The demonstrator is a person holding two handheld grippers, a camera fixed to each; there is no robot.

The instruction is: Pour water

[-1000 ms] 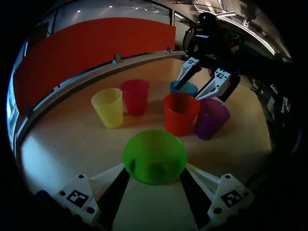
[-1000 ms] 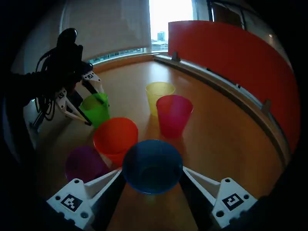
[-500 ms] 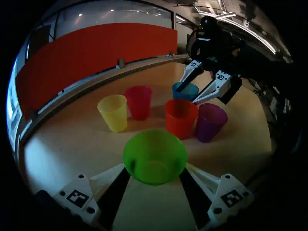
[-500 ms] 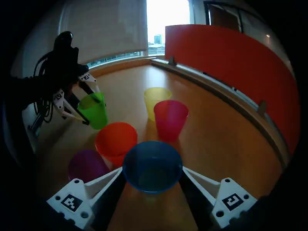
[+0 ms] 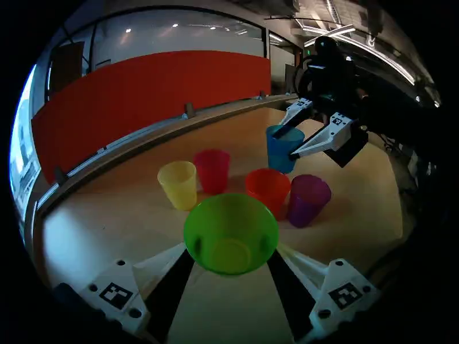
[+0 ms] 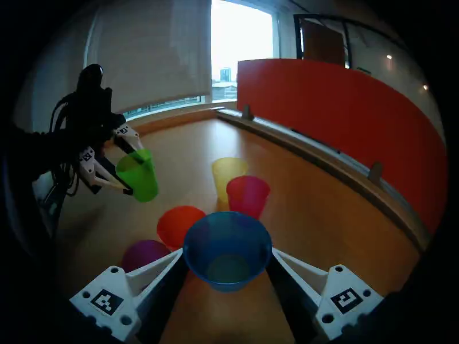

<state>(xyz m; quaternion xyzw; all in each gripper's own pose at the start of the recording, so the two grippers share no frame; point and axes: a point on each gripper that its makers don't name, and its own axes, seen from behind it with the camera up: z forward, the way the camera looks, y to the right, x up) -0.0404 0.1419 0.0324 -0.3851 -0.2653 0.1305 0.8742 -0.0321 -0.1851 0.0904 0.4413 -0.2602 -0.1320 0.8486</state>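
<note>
Green cup (image 5: 230, 229) — clamped, centred in left gripper (image 5: 230, 250)

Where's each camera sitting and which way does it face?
Left gripper view: on the left gripper, own fingers clamping the green cup, facing the right gripper across the table.
Right gripper view: on the right gripper, own fingers clamping the blue cup, facing the left gripper.
Shared: both grippers, both held cups, yellow cup, pink cup, orange cup, purple cup.
</note>
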